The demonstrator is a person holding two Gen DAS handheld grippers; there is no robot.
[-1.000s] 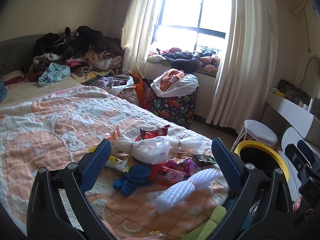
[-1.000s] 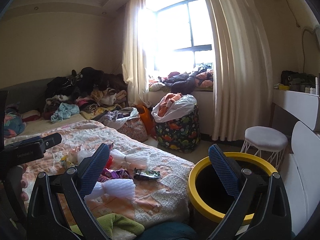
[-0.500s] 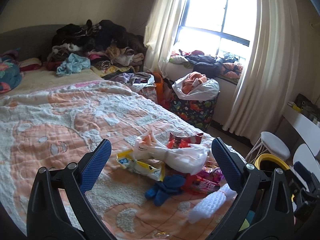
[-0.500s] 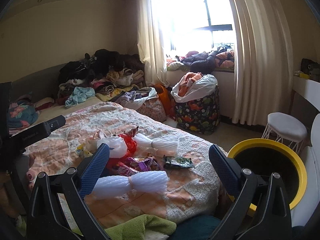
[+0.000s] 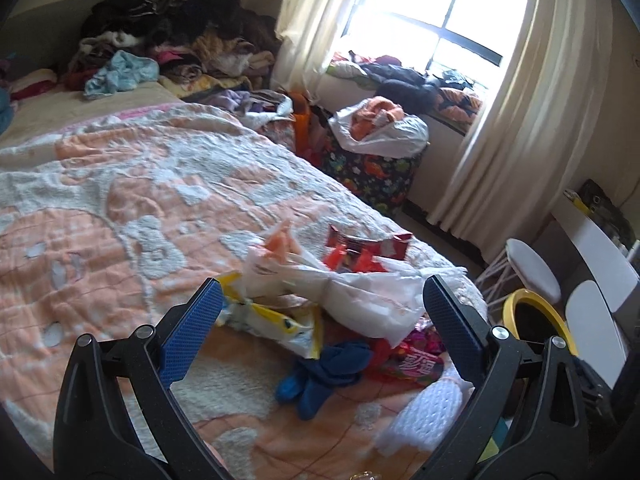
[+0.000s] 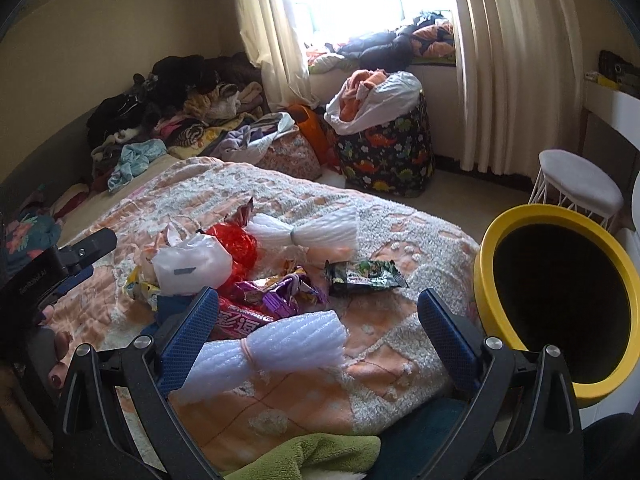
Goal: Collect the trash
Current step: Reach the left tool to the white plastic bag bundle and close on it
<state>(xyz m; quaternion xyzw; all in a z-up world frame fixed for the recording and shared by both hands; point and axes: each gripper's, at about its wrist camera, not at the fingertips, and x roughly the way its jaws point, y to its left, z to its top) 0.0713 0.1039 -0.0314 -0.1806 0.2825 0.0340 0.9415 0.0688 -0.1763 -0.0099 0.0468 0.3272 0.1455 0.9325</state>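
Note:
A pile of trash lies on the orange and white bedspread [image 5: 120, 208]: a white plastic bag [image 5: 360, 292], a yellow wrapper [image 5: 276, 320], a red wrapper [image 5: 360, 248], a blue cloth [image 5: 328, 368] and white foam netting [image 5: 428, 412]. My left gripper [image 5: 320, 320] hangs open just above the pile, empty. In the right wrist view my right gripper [image 6: 316, 328] is open over a foam net roll [image 6: 276, 352], beside a pink wrapper [image 6: 240, 320], a purple wrapper [image 6: 280, 292] and a dark green packet [image 6: 364, 276]. A yellow-rimmed black bin [image 6: 560, 300] stands at the bed's right.
Clothes are heaped at the bed's far end [image 5: 168, 40] and on the window sill [image 5: 400, 76]. A dinosaur-print hamper [image 6: 384, 152] with a stuffed white bag stands by the curtain. A white stool [image 6: 576, 188] sits behind the bin. A hand [image 6: 56, 356] holds the left gripper.
Both grippers have moved forward and down toward the trash pile, which now fills more of each view. Both stay open and empty.

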